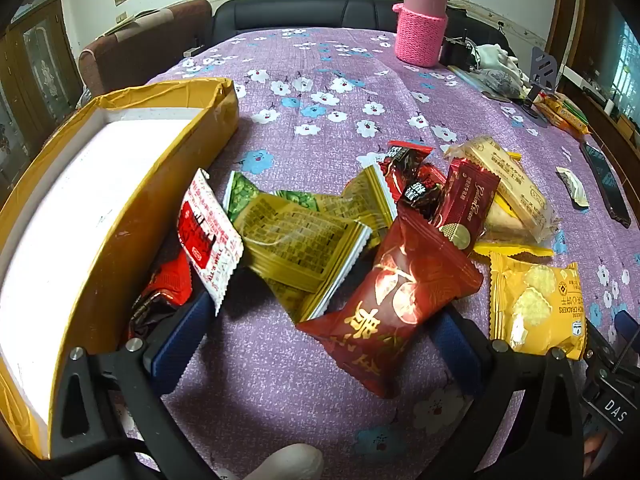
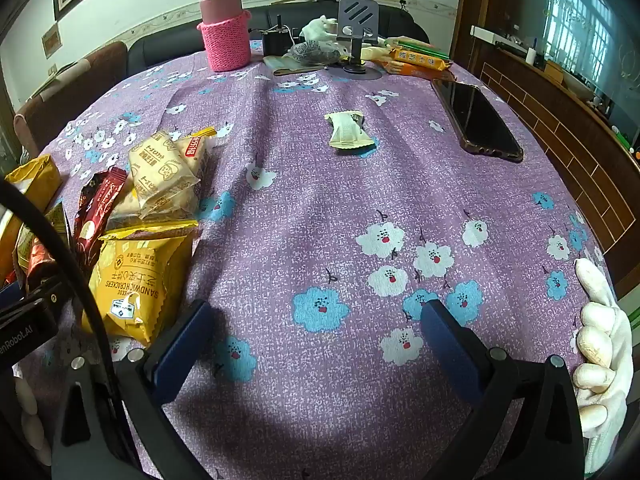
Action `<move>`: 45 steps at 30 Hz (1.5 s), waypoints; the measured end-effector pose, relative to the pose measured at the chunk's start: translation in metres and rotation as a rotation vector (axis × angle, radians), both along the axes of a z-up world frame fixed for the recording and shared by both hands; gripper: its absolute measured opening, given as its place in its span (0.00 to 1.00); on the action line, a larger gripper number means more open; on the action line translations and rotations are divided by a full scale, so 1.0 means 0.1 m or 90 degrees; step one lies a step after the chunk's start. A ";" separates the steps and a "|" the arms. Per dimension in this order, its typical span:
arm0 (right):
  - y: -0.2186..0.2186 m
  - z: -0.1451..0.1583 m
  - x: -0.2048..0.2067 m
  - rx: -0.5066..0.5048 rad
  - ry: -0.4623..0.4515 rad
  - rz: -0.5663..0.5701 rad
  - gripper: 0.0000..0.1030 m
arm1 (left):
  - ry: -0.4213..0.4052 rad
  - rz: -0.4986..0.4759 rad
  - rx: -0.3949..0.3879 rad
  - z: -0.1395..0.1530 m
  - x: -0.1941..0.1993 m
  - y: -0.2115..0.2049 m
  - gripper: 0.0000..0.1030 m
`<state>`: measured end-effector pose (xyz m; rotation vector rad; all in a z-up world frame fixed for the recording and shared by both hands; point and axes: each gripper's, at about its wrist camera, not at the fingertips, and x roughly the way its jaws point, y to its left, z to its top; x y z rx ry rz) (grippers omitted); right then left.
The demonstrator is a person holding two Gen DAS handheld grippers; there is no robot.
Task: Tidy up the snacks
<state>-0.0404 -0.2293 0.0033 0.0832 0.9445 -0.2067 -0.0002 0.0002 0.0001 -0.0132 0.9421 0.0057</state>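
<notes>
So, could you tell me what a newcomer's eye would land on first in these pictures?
Probably the heap of bright snack packets on the purple flowered tablecloth, led by a glossy red packet just ahead of the open left hand-held gripper. Beside the heap stands an open yellow box with a white inside. At the far edge stands a pink flask in a knitted sleeve.

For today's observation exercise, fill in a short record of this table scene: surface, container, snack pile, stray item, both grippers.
surface: purple flowered tablecloth
container: yellow box, no snacks visible inside
snack pile: wrapped packets beside the box, red packet nearest the left gripper
stray item: small pale packet, apart from the pile
left gripper: jaws open, empty
right gripper: jaws open, empty
</notes>
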 end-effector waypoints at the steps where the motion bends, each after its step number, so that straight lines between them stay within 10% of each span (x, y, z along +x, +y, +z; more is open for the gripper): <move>1: 0.00 0.00 0.00 0.000 0.002 0.000 1.00 | 0.001 0.000 0.001 0.00 0.00 0.00 1.00; 45: 0.00 0.00 0.00 0.001 0.001 0.000 1.00 | 0.024 -0.006 0.003 0.02 0.01 0.03 1.00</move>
